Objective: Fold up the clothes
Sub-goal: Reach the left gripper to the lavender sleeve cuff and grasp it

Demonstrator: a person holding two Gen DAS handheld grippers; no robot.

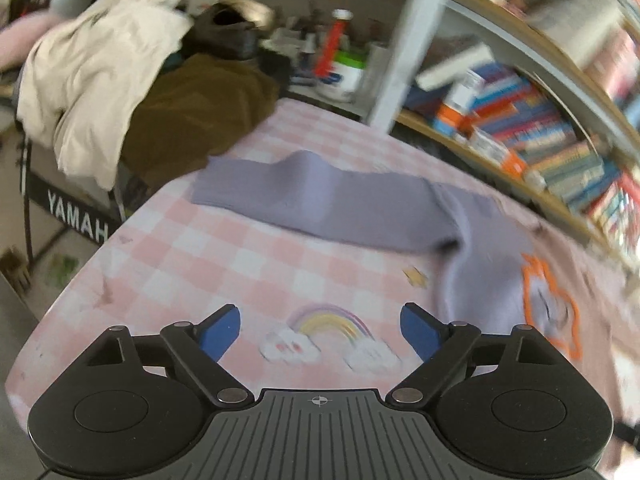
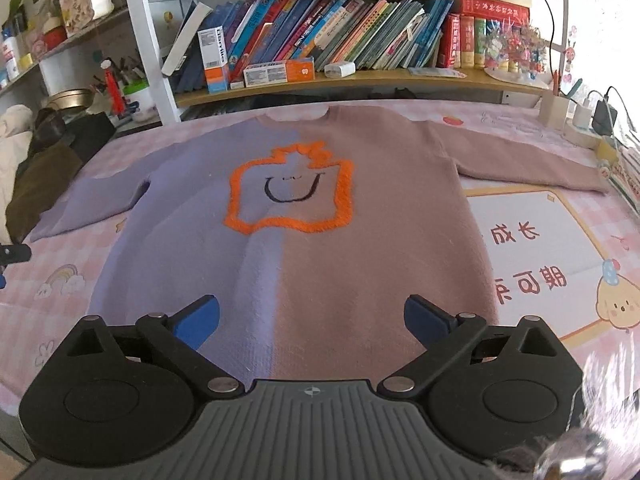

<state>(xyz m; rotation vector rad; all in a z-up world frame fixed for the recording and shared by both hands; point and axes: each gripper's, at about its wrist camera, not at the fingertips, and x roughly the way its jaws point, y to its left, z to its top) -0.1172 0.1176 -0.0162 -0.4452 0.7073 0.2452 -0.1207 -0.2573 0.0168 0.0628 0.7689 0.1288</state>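
Sweater, 2-tone knit, flat on counter: soft, limp, light; grasp at sleeve ends. Left gripper, right gripper: fingers apart, empty.

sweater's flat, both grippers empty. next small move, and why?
Probably bring the left gripper to the lilac sleeve to fold it in. The sweater lies spread flat, both sleeves out; both sets of jaws stand open, nothing between them. The right gripper sits over the hem.
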